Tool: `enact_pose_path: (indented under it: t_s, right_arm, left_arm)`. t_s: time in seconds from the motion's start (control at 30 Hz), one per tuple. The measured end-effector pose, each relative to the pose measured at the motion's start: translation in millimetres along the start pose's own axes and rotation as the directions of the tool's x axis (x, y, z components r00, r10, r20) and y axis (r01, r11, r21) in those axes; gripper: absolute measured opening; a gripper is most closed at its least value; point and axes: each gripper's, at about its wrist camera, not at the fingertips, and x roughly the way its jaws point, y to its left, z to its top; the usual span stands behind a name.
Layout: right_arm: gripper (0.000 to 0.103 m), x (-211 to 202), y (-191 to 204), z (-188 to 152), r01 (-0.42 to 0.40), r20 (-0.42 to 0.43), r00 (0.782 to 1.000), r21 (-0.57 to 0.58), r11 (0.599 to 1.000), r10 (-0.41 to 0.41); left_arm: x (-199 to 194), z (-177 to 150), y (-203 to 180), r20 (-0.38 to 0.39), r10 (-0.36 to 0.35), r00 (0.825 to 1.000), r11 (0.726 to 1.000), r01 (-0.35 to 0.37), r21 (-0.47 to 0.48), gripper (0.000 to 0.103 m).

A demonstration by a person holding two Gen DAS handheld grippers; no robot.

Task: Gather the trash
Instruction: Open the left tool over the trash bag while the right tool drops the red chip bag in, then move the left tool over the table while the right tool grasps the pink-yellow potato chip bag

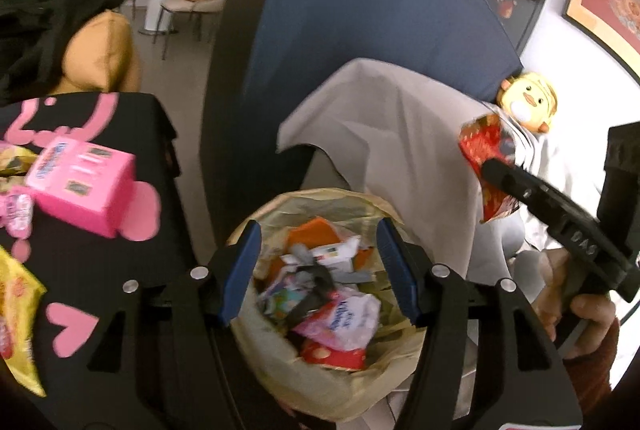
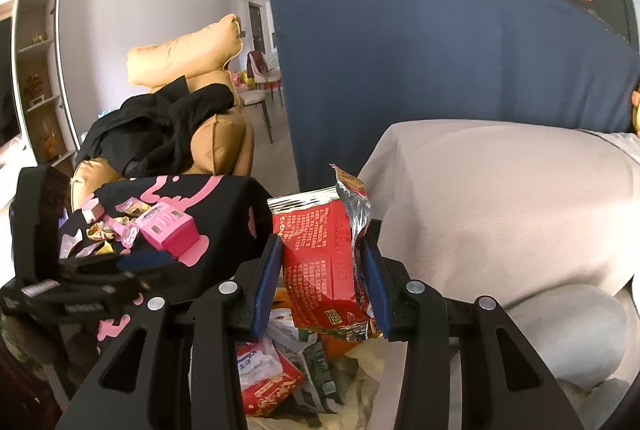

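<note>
In the left wrist view, the trash bag [image 1: 320, 310] sits at six o'clock, its yellowish liner rolled open and already holding a good heap: a white-and-pink tissue pack, a red packet, orange and grey scraps. The left gripper [image 1: 318, 272] hangs directly over that opening with its blue pads spread wide and nothing between them, so whatever it carried looks to be delivered. At three o'clock the right gripper [image 1: 490, 166] pinches a red snack wrapper [image 1: 486, 160], held up beside the bag and not yet over it; a yellow plush toy [image 1: 528, 100] sits behind. At nine o'clock the black table cover [image 1: 100, 270] with pink hearts carries more litter: a pink carton [image 1: 82, 186], small pink wrappers at the far left edge and a yellow packet [image 1: 16, 314] at eight o'clock.

In the right wrist view, the red snack wrapper [image 2: 320, 262] stands upright at the centre, clamped between the right gripper's [image 2: 322, 266] blue pads, torn silver top uppermost. The trash bag [image 2: 360, 362] lies below at six o'clock, showing a red-and-white packet and a green one. At nine o'clock the pink carton [image 2: 166, 230] and loose wrappers lie on the cover, with the left gripper [image 2: 80, 278] blurred in front.

By my judgement the job is partway done: several pieces binned, one in hand, a table cluster left.
</note>
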Motion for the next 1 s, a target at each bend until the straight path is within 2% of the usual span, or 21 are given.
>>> enact_pose_path:
  t_s: [0.33, 0.37, 0.43, 0.53, 0.57, 0.73, 0.87, 1.0]
  right_arm:
    - [0.040, 28.5, 10.8, -26.1, -0.023, -0.083, 0.996, 0.028, 0.999, 0.025]
    - [0.042, 30.7, 11.4, -30.3, -0.020, -0.090, 0.996, 0.035, 0.999, 0.023]
    - [0.055, 32.3, 12.1, -34.9, -0.014, -0.098, 0.995, 0.039, 0.999, 0.018]
    - [0.067, 34.4, 13.6, -40.7, -0.014, -0.118, 0.993, 0.059, 0.998, 0.020]
    - [0.068, 34.3, 13.7, -41.1, -0.012, -0.118, 0.993, 0.061, 0.998, 0.019]
    - [0.072, 31.4, 26.2, -35.5, 0.011, -0.123, 0.992, 0.029, 1.000, -0.007]
    - [0.076, 27.9, 49.7, -26.9, -0.019, -0.092, 0.996, -0.004, 1.000, 0.018]
    - [0.076, 26.5, 82.5, -17.1, -0.093, -0.062, 0.994, -0.040, 0.995, 0.090]
  left_arm:
    - [-51.2, -15.4, 47.1, 0.034, 0.105, 0.994, 0.994, -0.105, -0.020, 0.060]
    - [-55.7, -18.0, 52.7, 0.034, 0.112, 0.993, 0.993, -0.111, -0.026, 0.061]
    - [-66.5, -23.4, 67.0, 0.040, 0.135, 0.990, 0.990, -0.133, -0.040, 0.062]
    - [-81.7, -30.8, 88.7, 0.059, 0.179, 0.982, 0.981, -0.174, -0.080, 0.065]
    - [-86.2, -32.9, 96.2, 0.062, 0.190, 0.980, 0.978, -0.183, -0.098, 0.065]
    - [-112.2, -43.2, 135.5, 0.080, 0.247, 0.966, 0.956, -0.230, -0.183, 0.065]
    - [-137.8, -50.7, 157.1, 0.123, 0.305, 0.944, 0.937, -0.274, -0.217, 0.065]
    - [-167.7, -58.7, 185.2, 0.151, 0.355, 0.923, 0.913, -0.308, -0.267, 0.065]
